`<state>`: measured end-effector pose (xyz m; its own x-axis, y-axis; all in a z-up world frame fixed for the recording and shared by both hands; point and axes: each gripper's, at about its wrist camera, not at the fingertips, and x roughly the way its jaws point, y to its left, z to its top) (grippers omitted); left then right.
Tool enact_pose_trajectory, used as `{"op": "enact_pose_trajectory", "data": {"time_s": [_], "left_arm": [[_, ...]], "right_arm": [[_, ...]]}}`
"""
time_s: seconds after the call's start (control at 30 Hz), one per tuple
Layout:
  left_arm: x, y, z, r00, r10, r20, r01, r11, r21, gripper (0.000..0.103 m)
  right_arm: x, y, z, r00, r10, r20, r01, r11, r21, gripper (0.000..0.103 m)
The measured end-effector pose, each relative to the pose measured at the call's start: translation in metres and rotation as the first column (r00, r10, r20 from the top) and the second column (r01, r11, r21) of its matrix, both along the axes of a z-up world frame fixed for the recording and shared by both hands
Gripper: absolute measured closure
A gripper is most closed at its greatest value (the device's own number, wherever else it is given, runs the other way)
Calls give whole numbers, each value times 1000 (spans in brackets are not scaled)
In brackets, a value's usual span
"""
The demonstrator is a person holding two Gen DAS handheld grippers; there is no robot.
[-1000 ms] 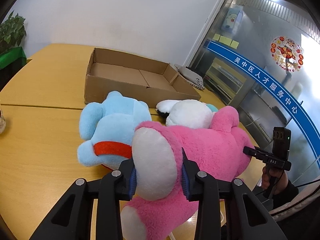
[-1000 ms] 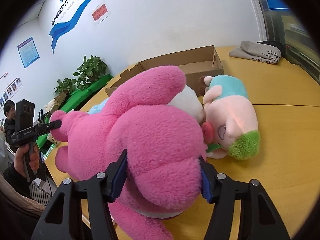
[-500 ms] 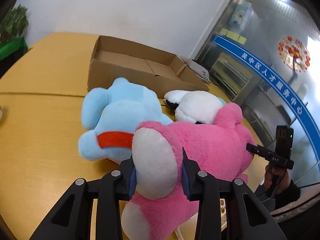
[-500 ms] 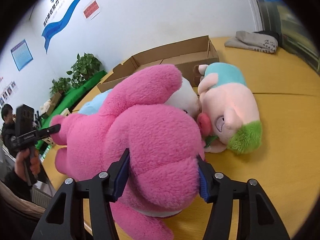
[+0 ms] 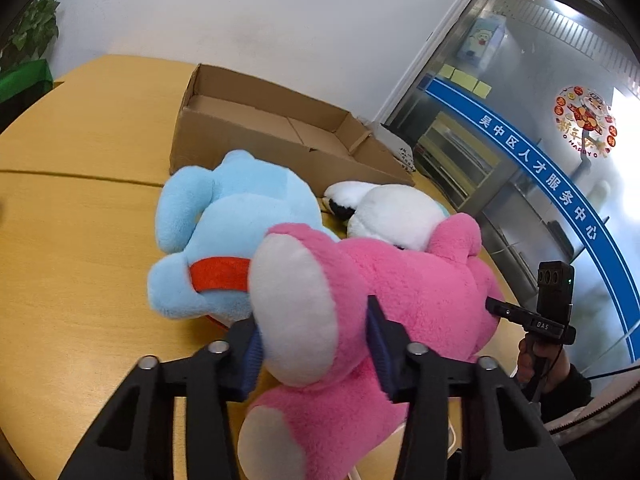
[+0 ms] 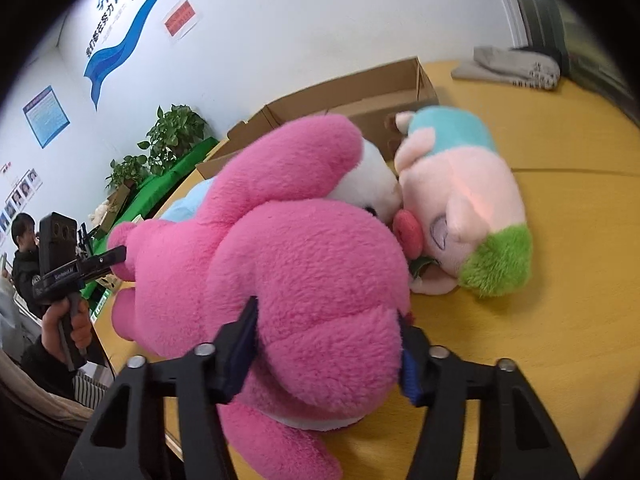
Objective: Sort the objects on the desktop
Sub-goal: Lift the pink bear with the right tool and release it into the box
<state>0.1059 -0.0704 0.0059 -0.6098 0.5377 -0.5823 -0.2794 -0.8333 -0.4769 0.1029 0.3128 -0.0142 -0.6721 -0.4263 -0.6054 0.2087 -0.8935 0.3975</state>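
Observation:
A big pink plush bear (image 5: 400, 292) lies over the table's near edge. My left gripper (image 5: 314, 332) is shut on its white-soled foot. My right gripper (image 6: 326, 332) is shut on its head (image 6: 320, 280). A light blue plush with a red collar (image 5: 236, 220) and a white plush (image 5: 392, 210) lie behind it. A pale pink pig plush with green hair (image 6: 472, 204) lies against the bear. An open, empty cardboard box (image 5: 280, 136) stands behind the toys.
The wooden table (image 5: 80, 240) stretches left. A folded grey cloth (image 6: 516, 66) lies at the far corner. Potted plants (image 6: 176, 132) stand beyond the table. A glass partition (image 5: 520, 120) is to the right.
Both grippers have lifted and carried the pink bear slightly toward the box, still gripping it. The other toys have not moved.

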Motion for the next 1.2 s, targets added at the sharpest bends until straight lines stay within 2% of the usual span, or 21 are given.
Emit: {"op": "enact_pose_trajectory", "data": {"time_s": [0.2,0.3,0.4,0.47,0.6,0.67,0.77,0.83,0.93,1.0,1.07,1.2], "left_arm": [[18,1,44,997,-2,-82,2,1000,-2,68],[15,-1,75,990,-2,-144,2,1000,6,68],[-4,-2,114,974,-19,-226,16,1000,-13,68],[-28,-4,143,957,-26,-288,17,999,-31,68],[-93,-7,195,921,-52,-386,16,995,-94,68],[-140,-9,216,912,-65,-405,13,991,-132,68],[-222,-10,232,915,-59,-398,-11,985,-172,68],[-280,-10,227,931,-34,-363,-33,984,-177,68],[-361,-7,206,956,-5,-293,-51,982,-182,68],[-407,-6,176,973,16,-230,-60,980,-188,68],[-454,-5,132,990,38,-136,-64,979,-193,68],[-514,-3,47,997,74,31,-66,976,-210,68]], "right_arm": [[15,-4,39,992,-11,-123,13,1000,13,53],[7,-2,67,982,-7,-190,9,1000,9,53],[-14,-2,101,959,23,-281,-13,999,35,53],[-36,-3,126,940,43,-339,-24,998,59,53],[-108,1,174,911,60,-408,-31,996,78,53],[-152,5,192,913,52,-404,-26,997,70,53],[-230,6,210,932,39,-361,-18,998,61,53],[-281,4,209,949,26,-315,-9,998,57,53],[-350,3,182,976,3,-217,10,998,57,53],[-397,3,148,991,-16,-133,24,998,58,53],[-434,3,108,998,-37,-52,40,997,71,53],[-477,2,36,992,-78,99,66,991,119,53]]}}
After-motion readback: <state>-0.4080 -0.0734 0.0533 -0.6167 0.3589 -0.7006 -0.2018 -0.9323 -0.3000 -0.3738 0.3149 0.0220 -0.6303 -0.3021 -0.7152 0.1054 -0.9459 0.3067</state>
